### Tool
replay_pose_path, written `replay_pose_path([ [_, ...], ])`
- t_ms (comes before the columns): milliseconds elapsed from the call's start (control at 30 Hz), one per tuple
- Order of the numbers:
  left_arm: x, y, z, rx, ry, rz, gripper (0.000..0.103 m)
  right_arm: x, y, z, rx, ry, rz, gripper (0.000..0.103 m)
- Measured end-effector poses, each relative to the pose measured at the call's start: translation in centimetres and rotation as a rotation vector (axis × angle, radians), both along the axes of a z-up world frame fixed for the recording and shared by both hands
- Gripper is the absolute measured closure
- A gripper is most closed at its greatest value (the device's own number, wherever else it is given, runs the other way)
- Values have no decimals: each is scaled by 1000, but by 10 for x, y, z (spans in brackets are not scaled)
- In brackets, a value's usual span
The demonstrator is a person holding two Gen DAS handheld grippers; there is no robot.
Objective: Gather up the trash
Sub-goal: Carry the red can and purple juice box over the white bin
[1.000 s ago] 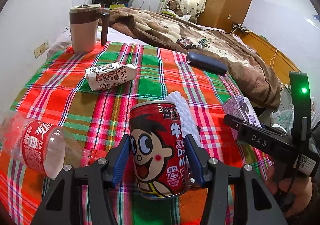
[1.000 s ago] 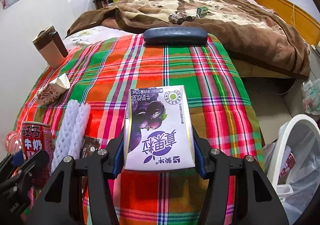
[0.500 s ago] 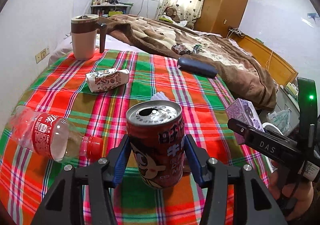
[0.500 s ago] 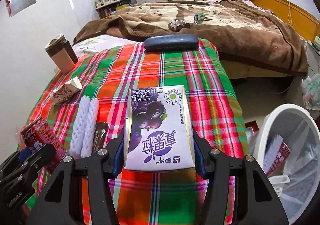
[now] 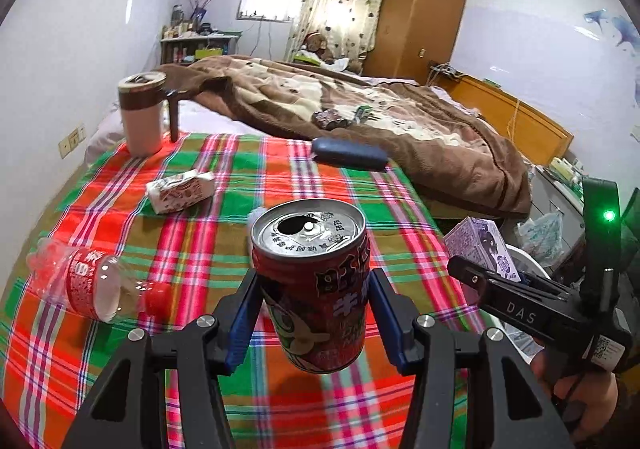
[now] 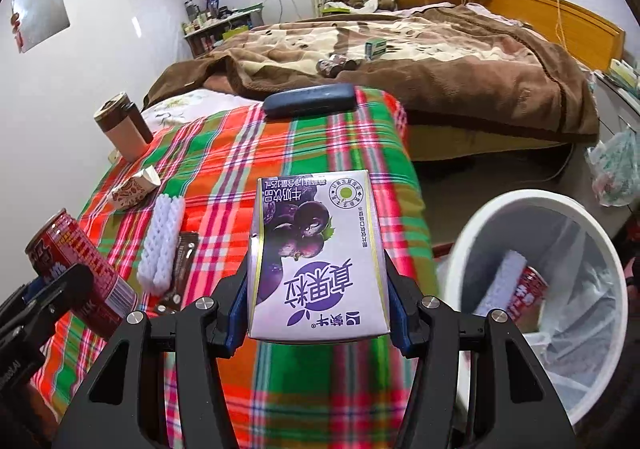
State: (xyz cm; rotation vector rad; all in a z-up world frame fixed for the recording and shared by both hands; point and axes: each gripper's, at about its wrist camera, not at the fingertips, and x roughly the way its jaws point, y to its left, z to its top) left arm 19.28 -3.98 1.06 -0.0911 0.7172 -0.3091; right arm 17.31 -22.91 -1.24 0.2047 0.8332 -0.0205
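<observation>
The left hand-held gripper (image 5: 312, 311) clamps a red drink can (image 5: 314, 285) above the plaid worktop (image 5: 224, 217); the right hand-held gripper (image 6: 316, 307) grips a purple milk carton (image 6: 316, 261) left of the white bin (image 6: 540, 289)

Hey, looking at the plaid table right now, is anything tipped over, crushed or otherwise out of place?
Yes. A clear plastic bottle with a red label lies on its side near the table's left edge, and a small patterned carton lies toppled beyond it. A brown wrapper lies beside the white foam net. No spill shows.
</observation>
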Motion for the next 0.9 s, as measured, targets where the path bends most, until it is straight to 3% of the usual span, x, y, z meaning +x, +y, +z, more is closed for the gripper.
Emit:
replay_pose_path([
  [433, -20, -77, 14, 14, -35, -163, 49, -31, -52, 10, -14, -30, -95, 46],
  [900, -33, -178, 8, 20, -16, -364, 49, -62, -124, 3, -21, -14, -239, 46],
])
